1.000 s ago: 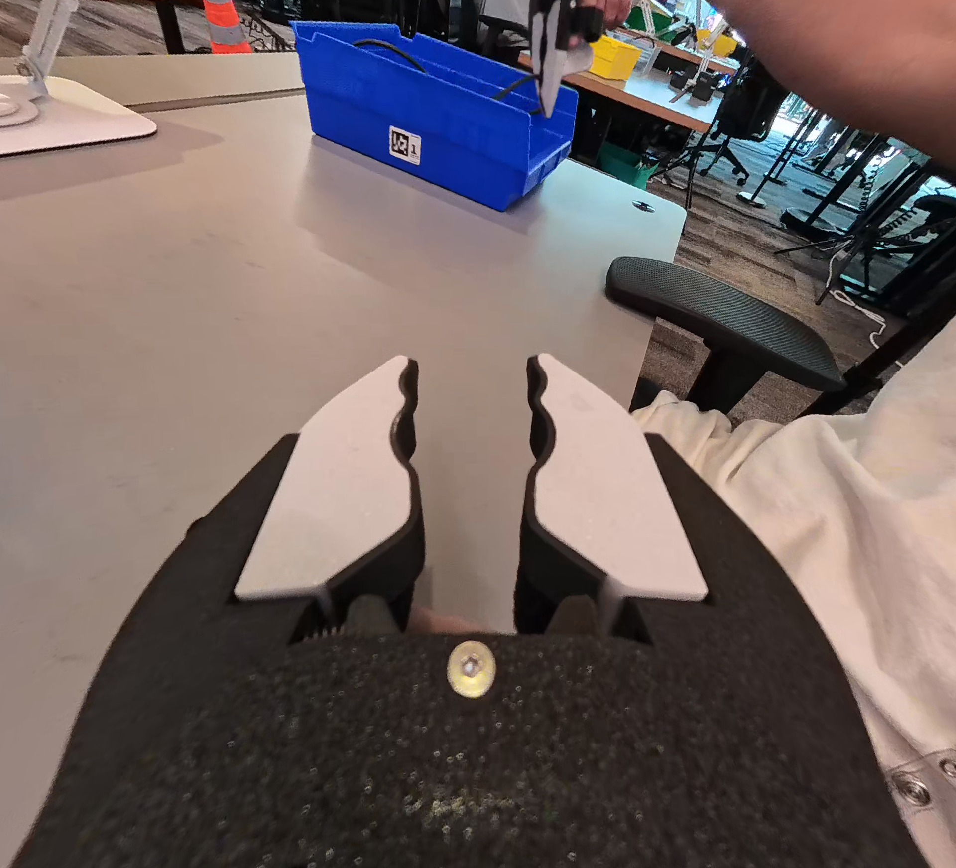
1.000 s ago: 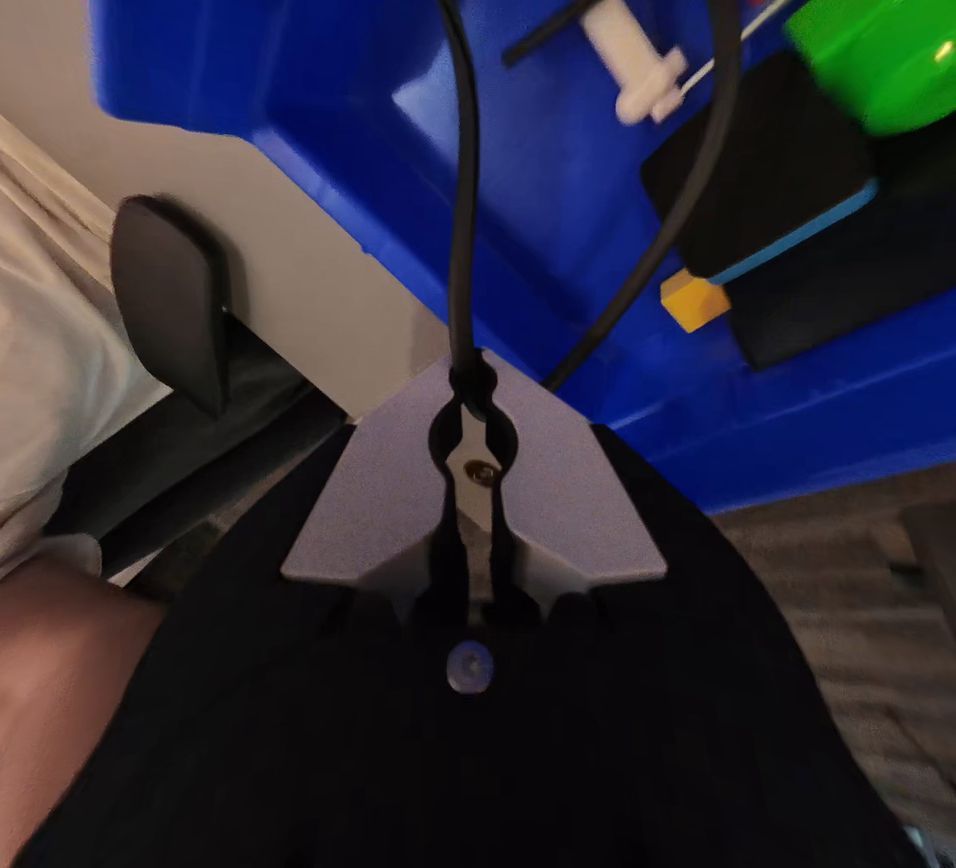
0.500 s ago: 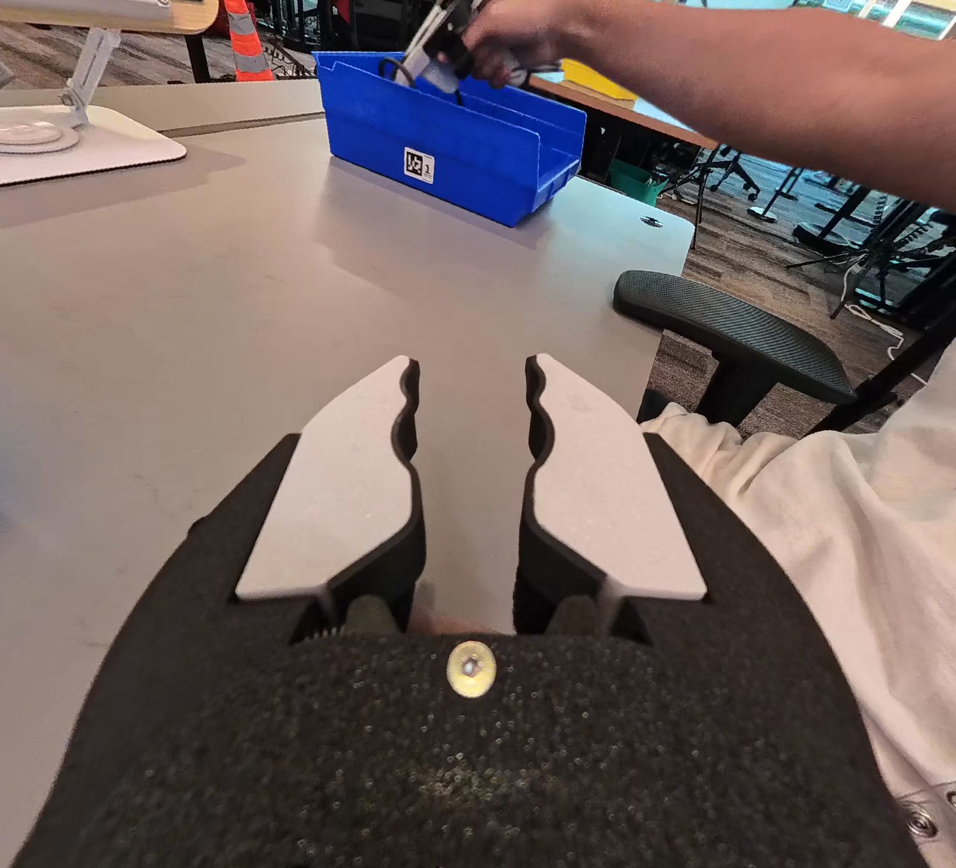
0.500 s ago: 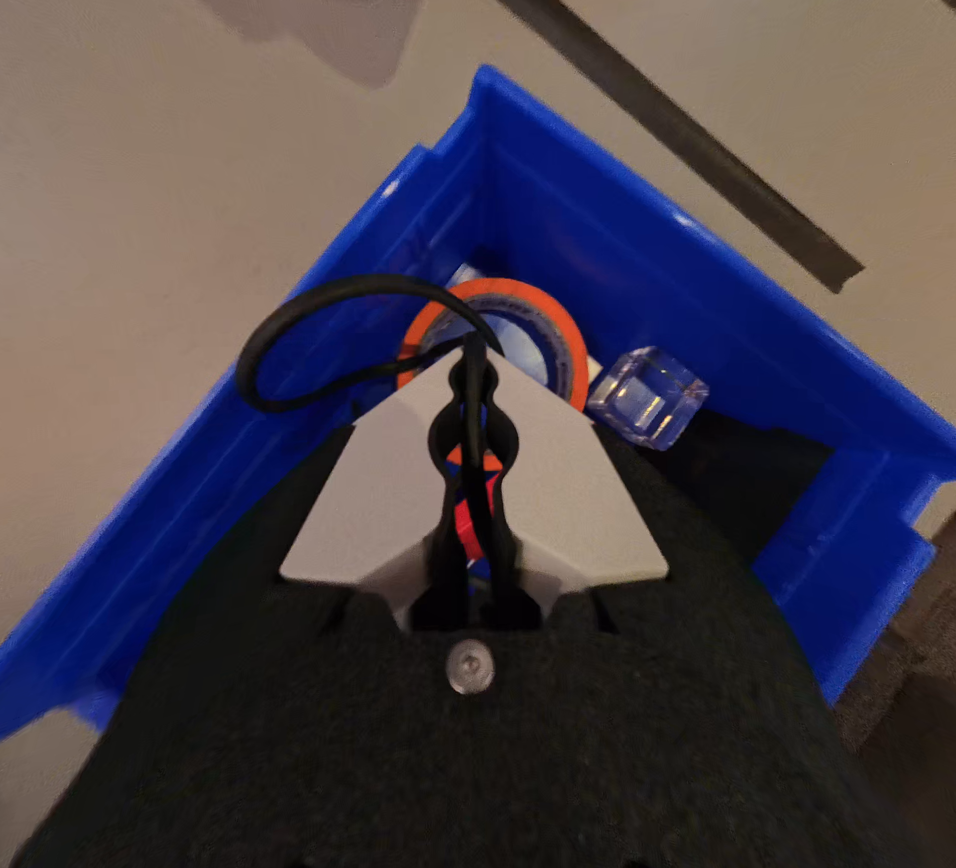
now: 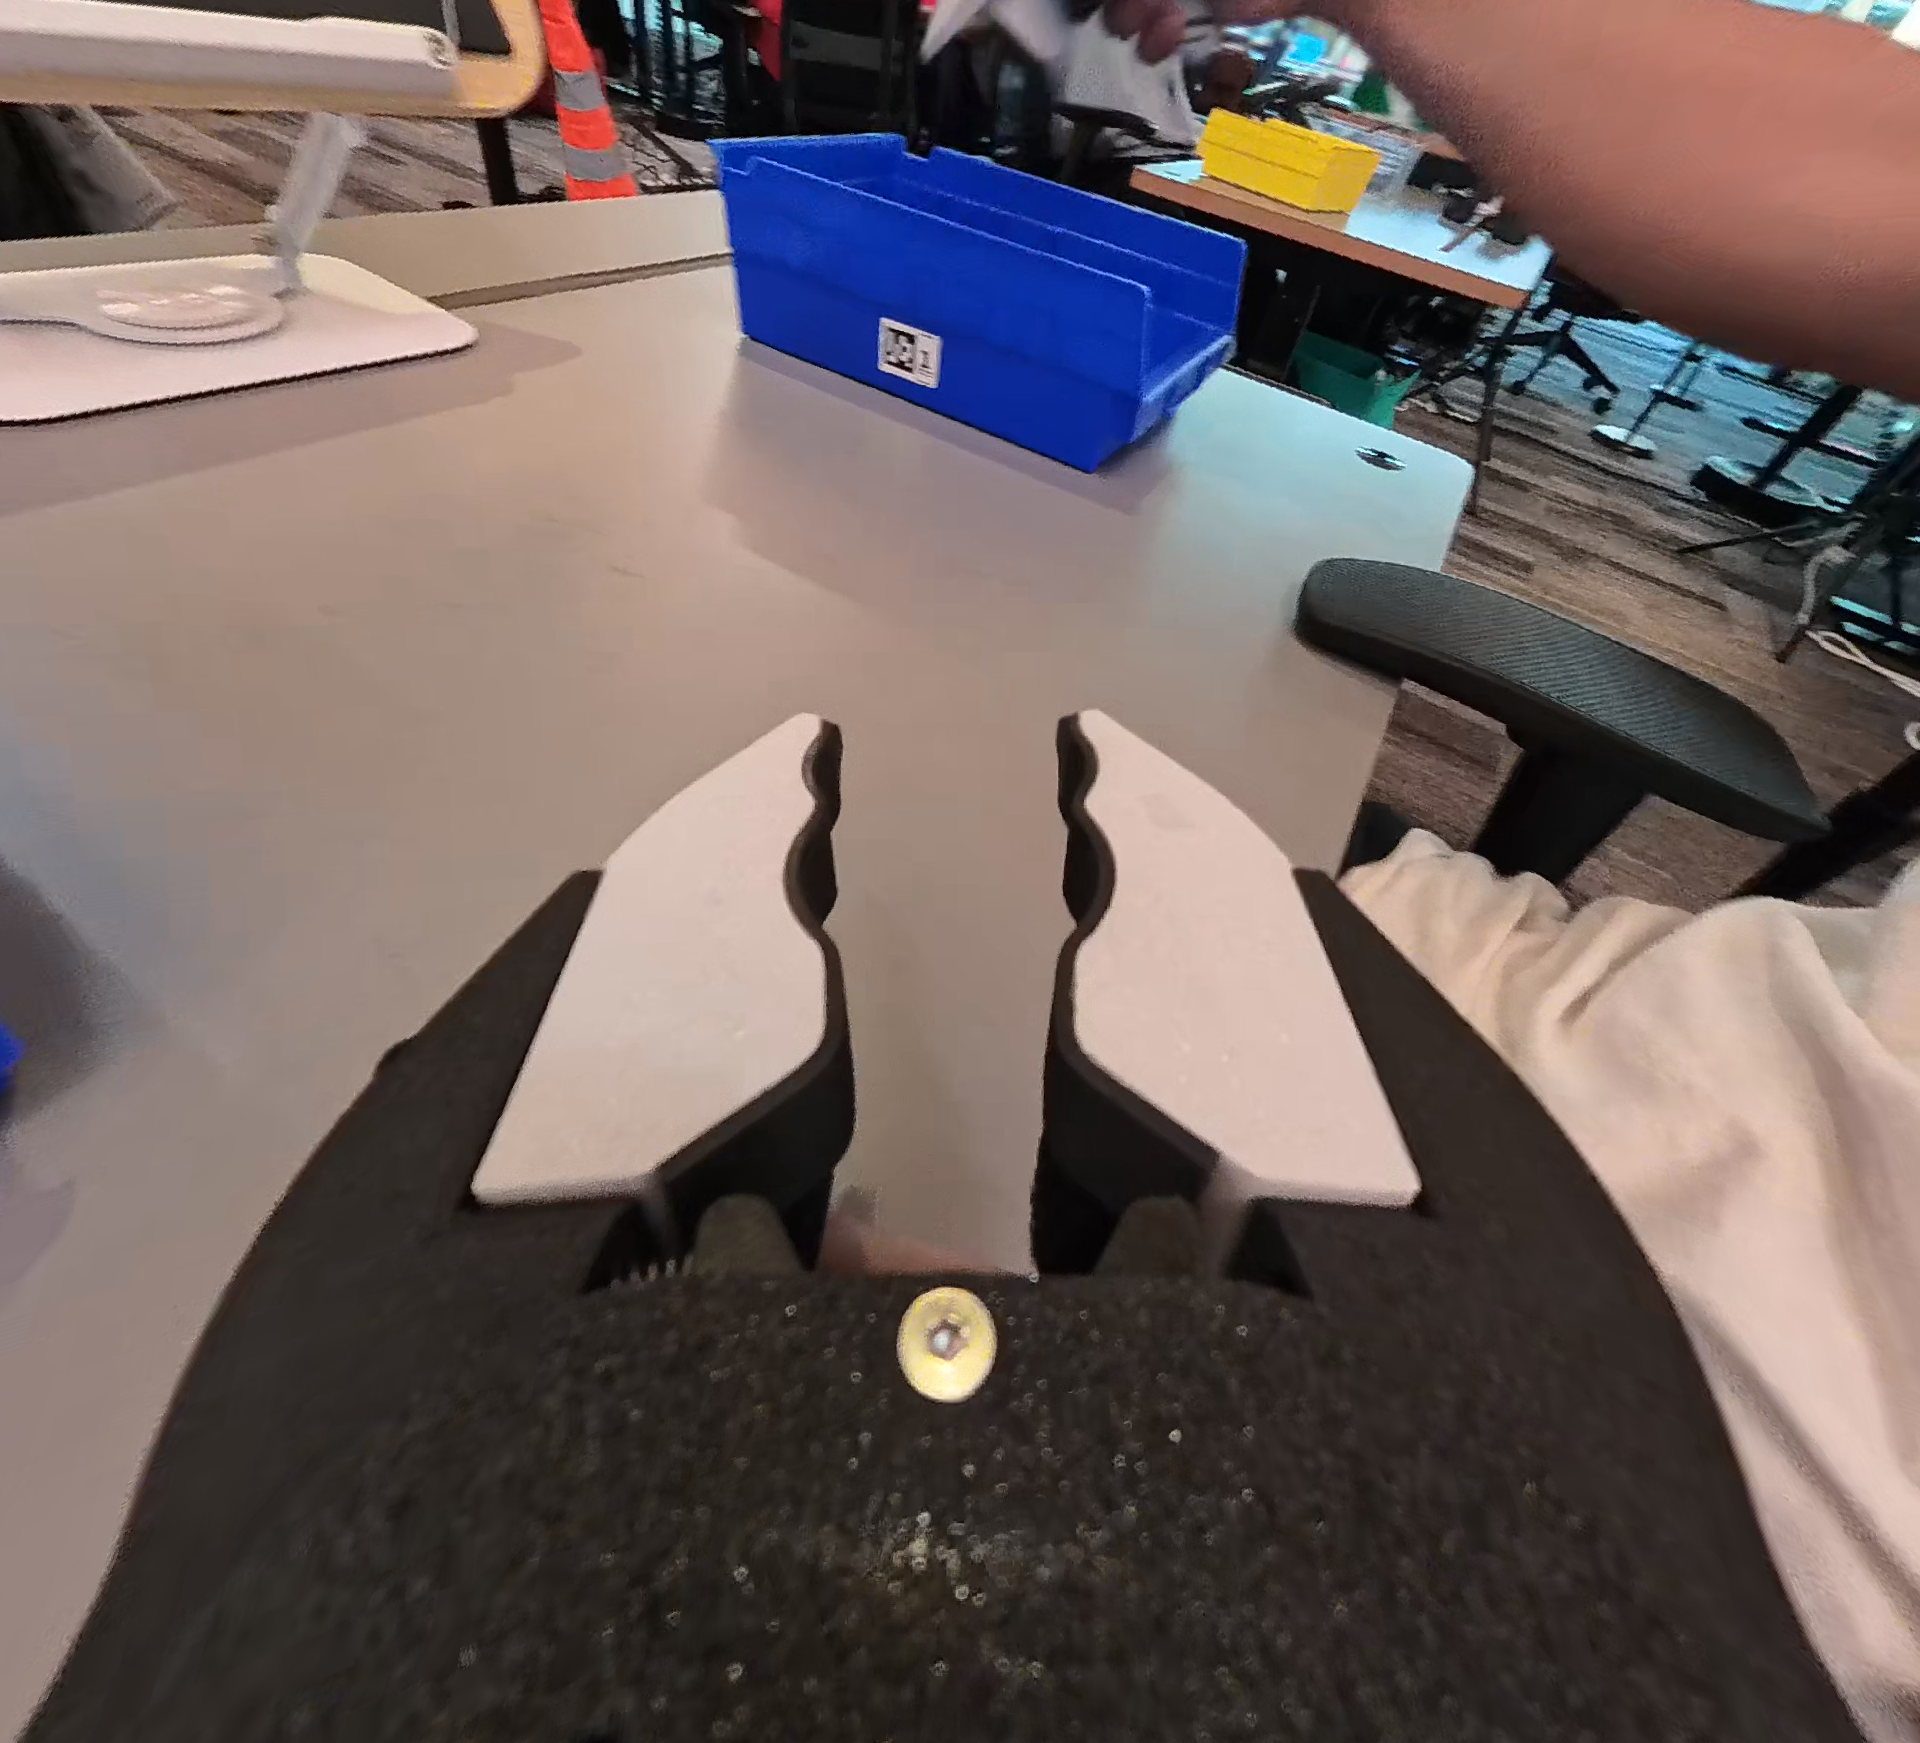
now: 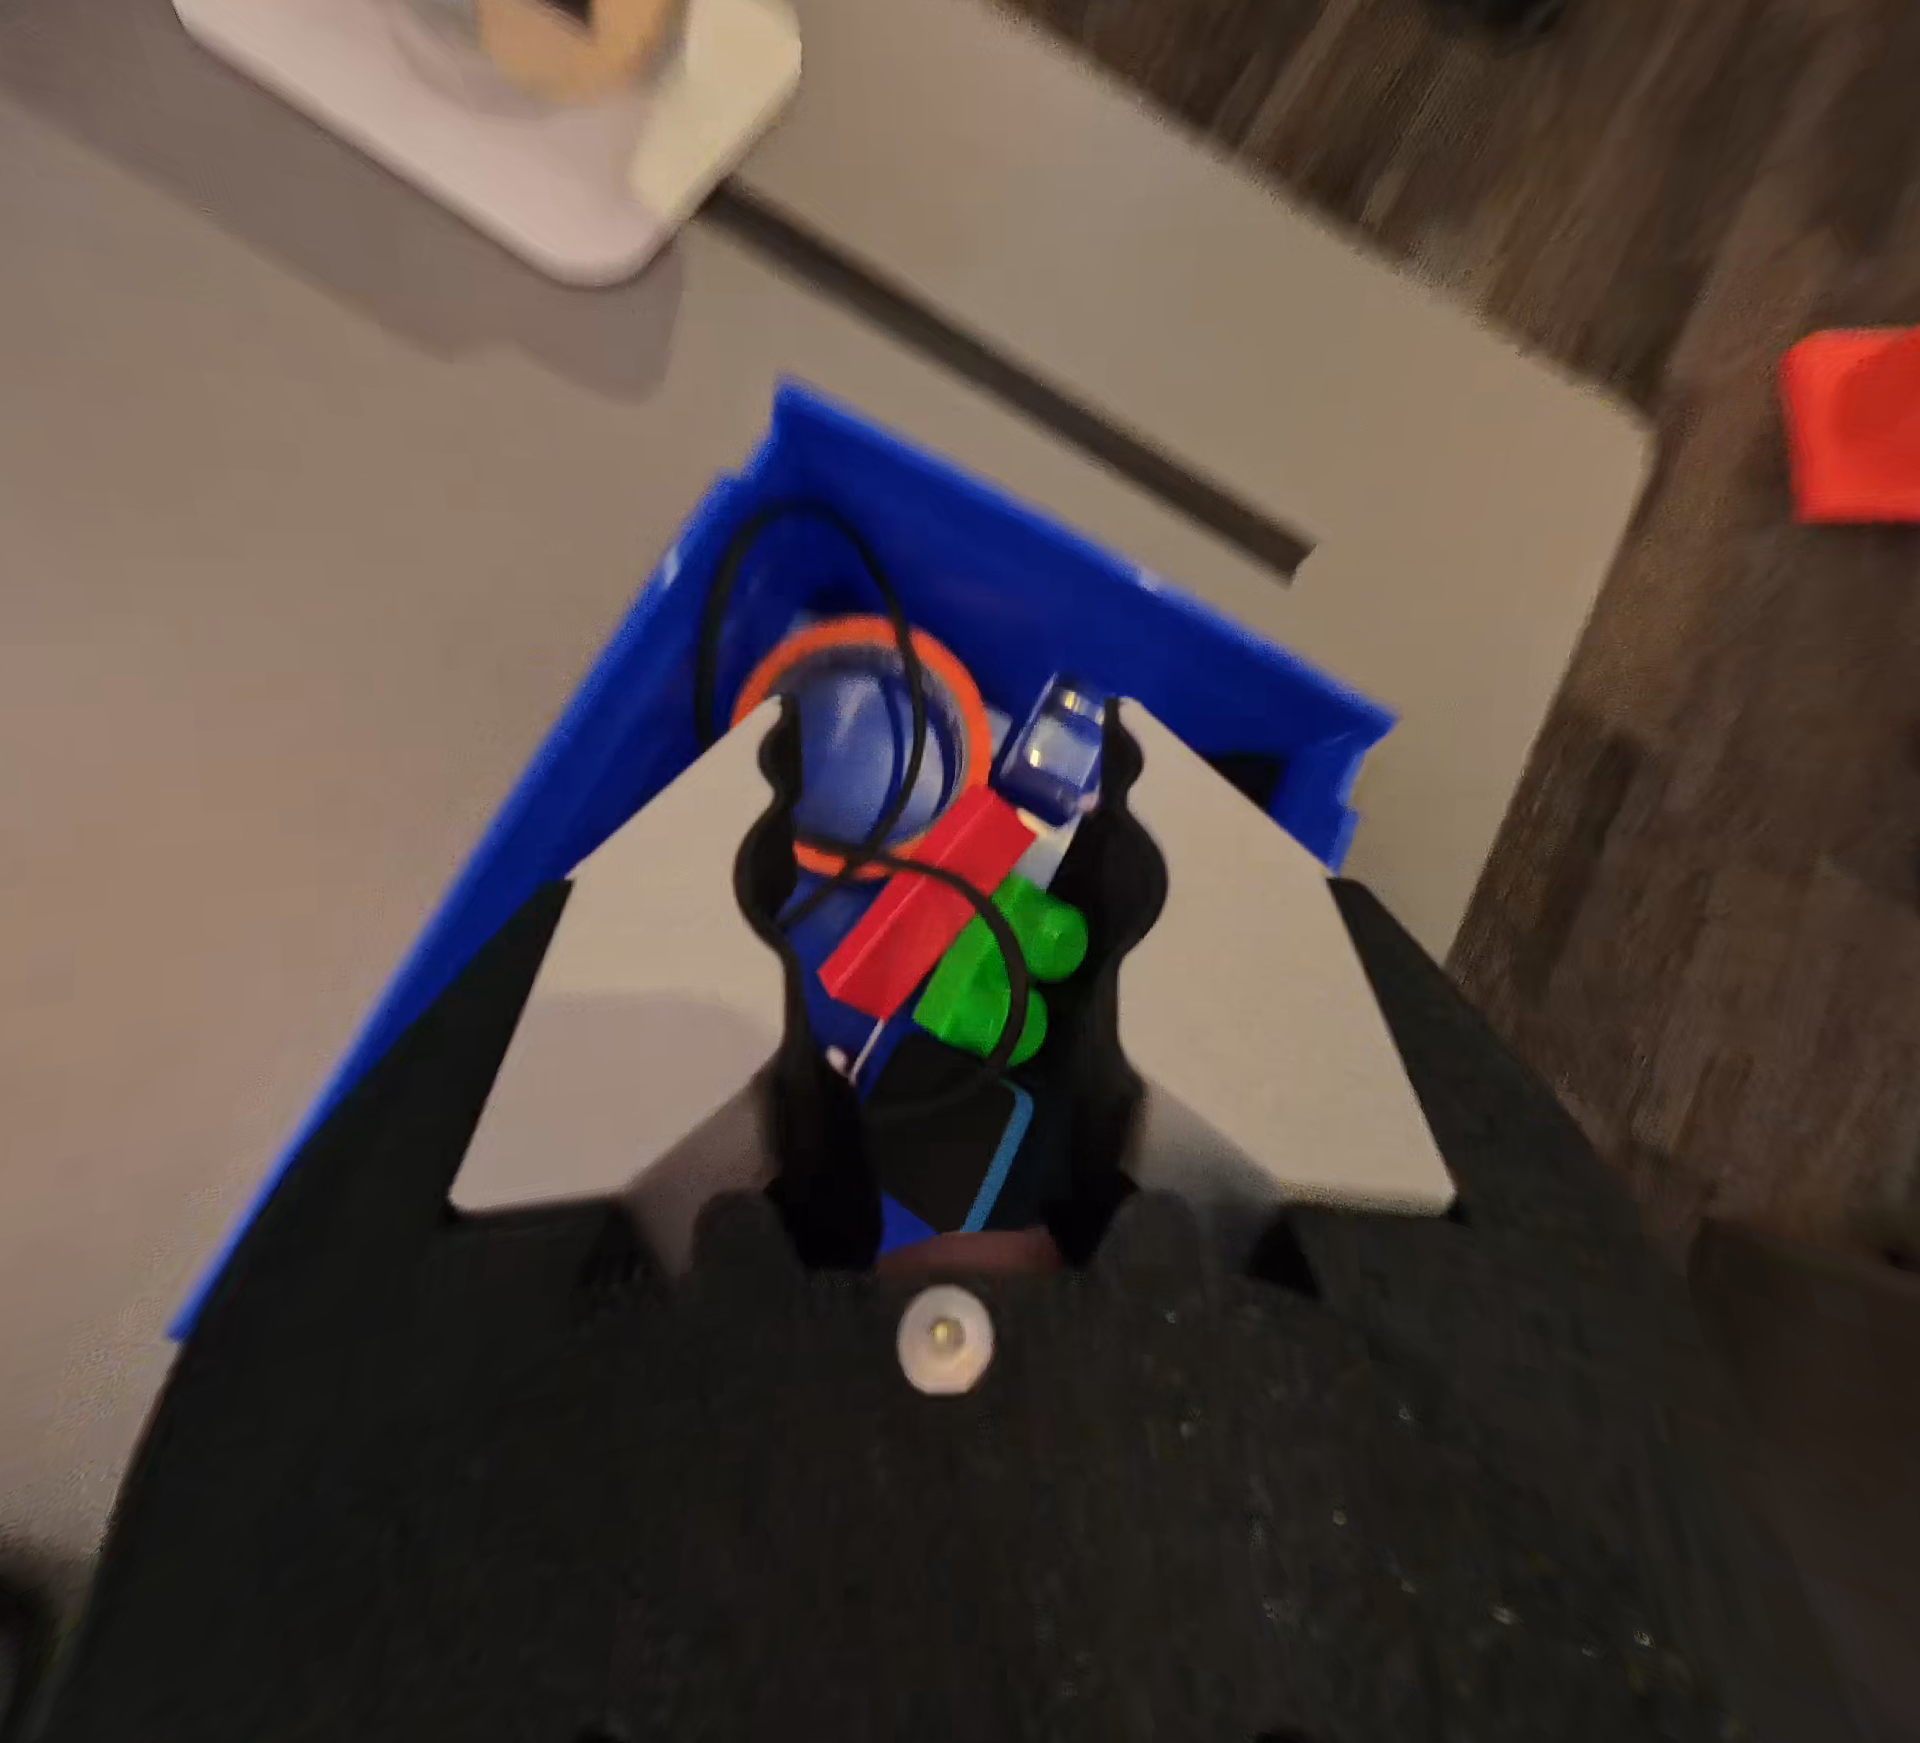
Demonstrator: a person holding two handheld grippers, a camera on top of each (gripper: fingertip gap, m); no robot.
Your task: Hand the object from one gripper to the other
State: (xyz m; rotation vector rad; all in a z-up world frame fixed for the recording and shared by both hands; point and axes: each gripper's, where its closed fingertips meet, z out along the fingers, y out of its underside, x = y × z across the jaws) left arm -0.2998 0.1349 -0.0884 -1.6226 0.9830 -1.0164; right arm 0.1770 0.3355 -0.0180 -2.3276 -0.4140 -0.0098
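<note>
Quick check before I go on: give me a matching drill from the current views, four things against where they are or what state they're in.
Things:
1. black cable
2. left gripper
3. right gripper
4. red block

Places or states:
A. open, low over the grey table, empty
B. looped inside the blue bin, over the orange tape roll
C. open, above the bin, holding nothing
D. lying in the bin beside the green pieces

Pairs: 1-B, 2-A, 3-C, 4-D
</note>
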